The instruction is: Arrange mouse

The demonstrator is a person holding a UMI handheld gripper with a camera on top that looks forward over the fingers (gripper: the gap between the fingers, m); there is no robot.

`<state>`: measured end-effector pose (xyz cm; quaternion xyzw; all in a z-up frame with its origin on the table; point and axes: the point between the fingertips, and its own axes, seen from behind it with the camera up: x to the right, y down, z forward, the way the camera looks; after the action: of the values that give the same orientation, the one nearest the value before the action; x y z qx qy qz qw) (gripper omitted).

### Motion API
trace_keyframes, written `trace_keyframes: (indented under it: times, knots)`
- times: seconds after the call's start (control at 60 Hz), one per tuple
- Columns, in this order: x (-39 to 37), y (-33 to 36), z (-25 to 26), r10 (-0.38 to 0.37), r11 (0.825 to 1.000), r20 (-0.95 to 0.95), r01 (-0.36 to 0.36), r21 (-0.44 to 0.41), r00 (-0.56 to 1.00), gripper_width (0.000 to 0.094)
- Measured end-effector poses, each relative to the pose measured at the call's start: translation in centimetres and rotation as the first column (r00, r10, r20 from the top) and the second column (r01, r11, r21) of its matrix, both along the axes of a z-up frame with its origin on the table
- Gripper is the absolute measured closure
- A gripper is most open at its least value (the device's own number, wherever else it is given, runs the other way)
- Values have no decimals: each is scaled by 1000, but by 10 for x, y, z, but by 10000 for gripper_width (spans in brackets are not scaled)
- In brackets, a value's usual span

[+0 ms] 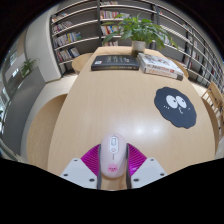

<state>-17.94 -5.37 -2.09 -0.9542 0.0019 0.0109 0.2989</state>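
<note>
Gripper fingers (113, 172) with magenta pads are seen pinching a small white plastic computer mouse (113, 153) by its two flanks, at six o'clock on the round pale wooden table (90, 105). It is judged light, rigid and smooth-shelled, so slipping is likely unless it is held low across the waist. A black round mouse mat with cartoon eyes (178, 106) lies at two o'clock, well apart.
</note>
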Motion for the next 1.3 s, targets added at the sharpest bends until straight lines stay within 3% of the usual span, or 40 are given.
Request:
trace_keyframes:
  times: [0.133, 0.233, 0.3, 0.383, 0.517, 0.567, 0.65, 0.8, 0.917, 1.0, 1.133, 1.183, 1.3]
  knots:
    - [2, -4, 15, 84, 996, 32, -83, -34, 996, 602]
    - [20, 30, 91, 113, 988, 81, -121, 94, 990, 599]
    - [39, 67, 158, 98, 968, 97, -118, 222, 990, 601]
    - [71, 111, 234, 66, 929, 102, -99, 356, 993, 600]
    - [140, 159, 297, 21, 885, 142, -85, 457, 990, 601]
    - [170, 179, 301, 3, 881, 135, -67, 468, 991, 602]
    - [216, 186, 282, -31, 891, 128, -30, 453, 991, 603]
    - [265, 189, 176, -34, 957, 97, 4, 290, 995, 602]
    - [267, 172, 90, -6, 989, 78, -5, 149, 997, 602]
    - [262, 156, 48, 8, 997, 69, -13, 72, 998, 600]
    - [261, 139, 7, 8, 1000, 63, -9, 16, 998, 577]
    - [262, 144, 10, -14, 998, 48, 11, 60, 999, 529]
    - [263, 144, 7, -35, 998, 17, 34, 48, 999, 426]
